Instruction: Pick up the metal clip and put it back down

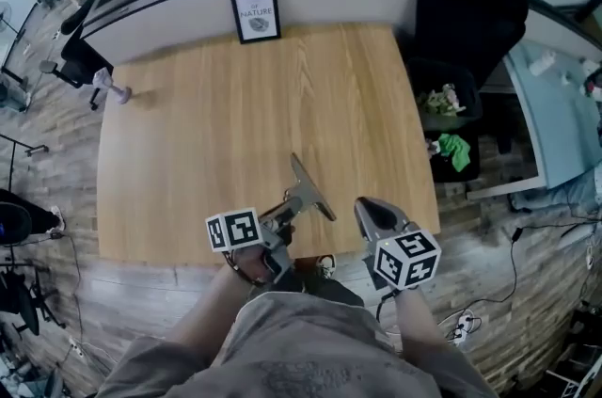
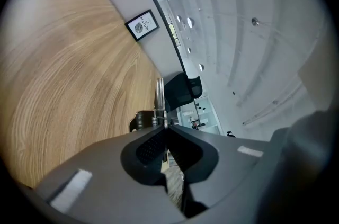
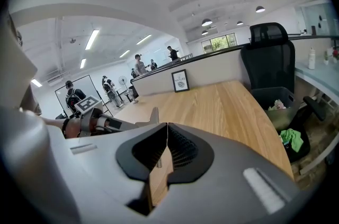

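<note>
Head view: framed picture (image 1: 256, 14) at bench (image 1: 235, 123) back; left gripper (image 1: 285, 219) jaws clench metal clip (image 1: 310, 187); right gripper (image 1: 369, 210) jaws closed, empty.

A framed picture (image 1: 256, 14) stands at the wooden bench's (image 1: 235, 133) far edge, a small grey object (image 1: 111, 87) at far left. A black chair (image 1: 470, 10) and a bin (image 1: 451, 119) stand to the right.

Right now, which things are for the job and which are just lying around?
For the job: metal clip, pinched in the shut left gripper; wooden table.

Just lying about: framed picture, small grey object at the table's corner, black chair, bin; right gripper, shut and empty.
</note>
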A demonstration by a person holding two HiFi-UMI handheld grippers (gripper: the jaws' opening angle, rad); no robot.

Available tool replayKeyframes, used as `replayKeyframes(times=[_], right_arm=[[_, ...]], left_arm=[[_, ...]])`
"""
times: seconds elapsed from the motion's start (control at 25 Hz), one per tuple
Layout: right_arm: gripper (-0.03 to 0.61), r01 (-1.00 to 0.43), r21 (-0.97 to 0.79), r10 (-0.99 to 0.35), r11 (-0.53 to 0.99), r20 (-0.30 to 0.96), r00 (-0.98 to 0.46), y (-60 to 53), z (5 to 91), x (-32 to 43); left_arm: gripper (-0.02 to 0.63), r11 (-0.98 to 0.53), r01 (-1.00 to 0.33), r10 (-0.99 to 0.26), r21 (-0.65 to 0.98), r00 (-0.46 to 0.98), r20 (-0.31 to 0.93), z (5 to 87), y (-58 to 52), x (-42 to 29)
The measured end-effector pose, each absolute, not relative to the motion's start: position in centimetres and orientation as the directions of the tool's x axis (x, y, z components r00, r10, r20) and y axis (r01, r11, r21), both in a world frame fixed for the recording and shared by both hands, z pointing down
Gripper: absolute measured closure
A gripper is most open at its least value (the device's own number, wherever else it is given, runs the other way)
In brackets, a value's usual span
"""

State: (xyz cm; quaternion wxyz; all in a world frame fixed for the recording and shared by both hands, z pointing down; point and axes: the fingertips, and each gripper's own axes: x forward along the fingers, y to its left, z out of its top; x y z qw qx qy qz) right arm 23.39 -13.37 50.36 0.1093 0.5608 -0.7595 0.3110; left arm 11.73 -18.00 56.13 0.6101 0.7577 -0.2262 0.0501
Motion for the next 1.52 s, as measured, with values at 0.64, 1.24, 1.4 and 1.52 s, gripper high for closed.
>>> replayKeyframes(times=[0.64, 1.24, 1.4, 1.52], right_arm=[[0.566, -0.92, -0.331, -0.795, 0.208, 0.491, -0.356, -12.9, 47.8, 18.8], [0.567, -0.892, -0.247, -0.842, 0.379, 0.309, -0.443, -25.5, 39.2, 16.2], [0.566, -0.869, -0.191, -0.82, 0.457, 0.286, -0.495, -30.5, 37.9, 13.5], [0.566, -0.854, -0.154, -0.804, 0.497, 0.287, -0.52, -34.0, 38.1, 11.5]], left_arm=[[0.609, -0.148, -0.38, -0.29, 0.913, 0.899, 0.328, 53.3, -16.2, 7.2], [0.609, -0.2, -0.35, -0.635, 0.915, 0.757, 0.151, 45.3, -35.4, -2.4], [0.609, -0.181, -0.345, -0.684, 0.921, 0.717, 0.134, 45.4, -39.8, -5.9], [0.609, -0.153, -0.34, -0.722, 0.928, 0.68, 0.13, 46.5, -42.6, -7.7]])
